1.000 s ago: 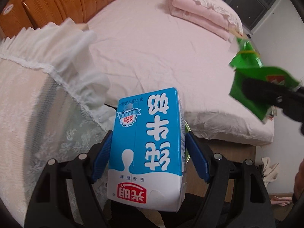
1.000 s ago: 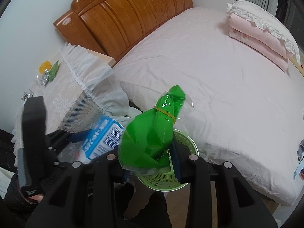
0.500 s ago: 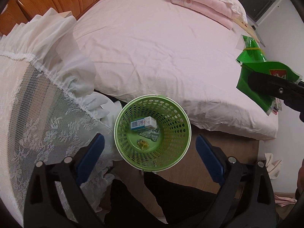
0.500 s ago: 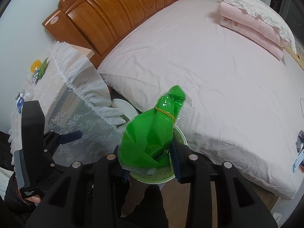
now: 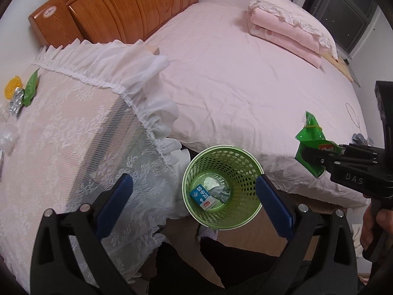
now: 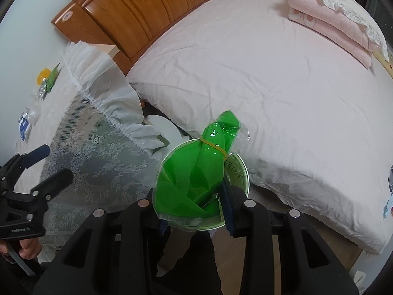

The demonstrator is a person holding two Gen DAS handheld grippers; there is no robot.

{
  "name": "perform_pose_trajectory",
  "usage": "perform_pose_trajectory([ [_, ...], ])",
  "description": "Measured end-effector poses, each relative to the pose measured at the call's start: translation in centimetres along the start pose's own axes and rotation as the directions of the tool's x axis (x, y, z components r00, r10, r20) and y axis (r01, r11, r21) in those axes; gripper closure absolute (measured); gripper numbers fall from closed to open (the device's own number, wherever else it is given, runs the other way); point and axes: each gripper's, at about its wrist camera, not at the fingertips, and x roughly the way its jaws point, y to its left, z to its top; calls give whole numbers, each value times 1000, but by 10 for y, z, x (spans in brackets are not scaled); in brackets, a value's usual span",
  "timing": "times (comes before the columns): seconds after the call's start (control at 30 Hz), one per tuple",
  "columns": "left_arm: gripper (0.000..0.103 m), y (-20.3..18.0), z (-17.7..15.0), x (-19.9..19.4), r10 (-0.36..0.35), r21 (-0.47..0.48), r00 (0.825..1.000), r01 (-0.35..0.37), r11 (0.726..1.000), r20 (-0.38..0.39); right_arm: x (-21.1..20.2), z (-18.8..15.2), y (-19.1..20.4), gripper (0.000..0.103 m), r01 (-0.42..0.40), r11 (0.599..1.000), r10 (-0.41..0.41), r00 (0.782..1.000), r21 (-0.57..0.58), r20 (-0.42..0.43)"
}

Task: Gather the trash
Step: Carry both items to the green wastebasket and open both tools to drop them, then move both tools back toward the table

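A green perforated trash basket [image 5: 248,211] stands on the floor between the bed and the lace-covered nightstand. A blue and white milk carton [image 5: 202,196] lies inside it with other scraps. My left gripper [image 5: 194,194] is open and empty above the basket. My right gripper [image 6: 194,211] is shut on a green plastic bag [image 6: 196,172] tied with a rubber band, held over the basket's rim [image 6: 242,169]. The bag also shows in the left wrist view [image 5: 310,145], to the right of the basket.
A pink bed [image 5: 245,73] with a folded quilt [image 5: 287,29] and a wooden headboard [image 5: 118,7] lies behind. The nightstand's lace cover [image 5: 61,135] carries a yellow ball [image 5: 13,89], a green wrapper [image 5: 30,87] and foil scraps [image 5: 15,103]. More litter lies at its left edge [image 6: 24,123].
My left gripper opened and let the milk carton fall into the basket, then rose and pulled back. My right gripper, holding the green bag, moved over the basket.
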Motion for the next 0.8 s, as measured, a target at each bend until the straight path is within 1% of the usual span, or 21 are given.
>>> perform_pose_trajectory([
  [0.2, 8, 13, -2, -17, 25, -14, 999, -25, 1000, 26, 17, -5, 11, 67, -12, 1000, 11, 999, -6, -37],
  [0.43, 8, 24, -6, -24, 43, -18, 998, -42, 999, 37, 44, -15, 30, 66, -14, 1000, 13, 996, -16, -83],
  [0.47, 8, 26, -7, -25, 45, -20, 998, -44, 999, 37, 49, -16, 32, 64, -12, 1000, 11, 996, -16, -93],
  [0.5, 8, 28, -7, -25, 45, -23, 998, -44, 999, 37, 54, -18, 34, 59, -11, 1000, 9, 995, -12, -102],
  [0.53, 8, 30, -7, -26, 45, -25, 998, -44, 999, 37, 60, -19, 35, 42, -8, 1000, 7, 994, -3, -114],
  [0.57, 8, 32, -8, -26, 46, -27, 998, -45, 999, 37, 64, -21, 36, 27, -7, 1000, 7, 992, 7, -123],
  [0.6, 8, 33, -8, -27, 46, -29, 998, -45, 999, 37, 68, -22, 37, 24, -7, 1000, 9, 991, 17, -131],
  [0.7, 8, 38, -9, -29, 50, -28, 998, -49, 998, 36, 80, -26, 39, 22, -11, 999, 19, 985, 47, -171],
  [0.8, 8, 45, -11, -30, 53, -33, 998, -52, 998, 36, 80, -25, 41, 18, -11, 998, 21, 985, 62, -172],
])
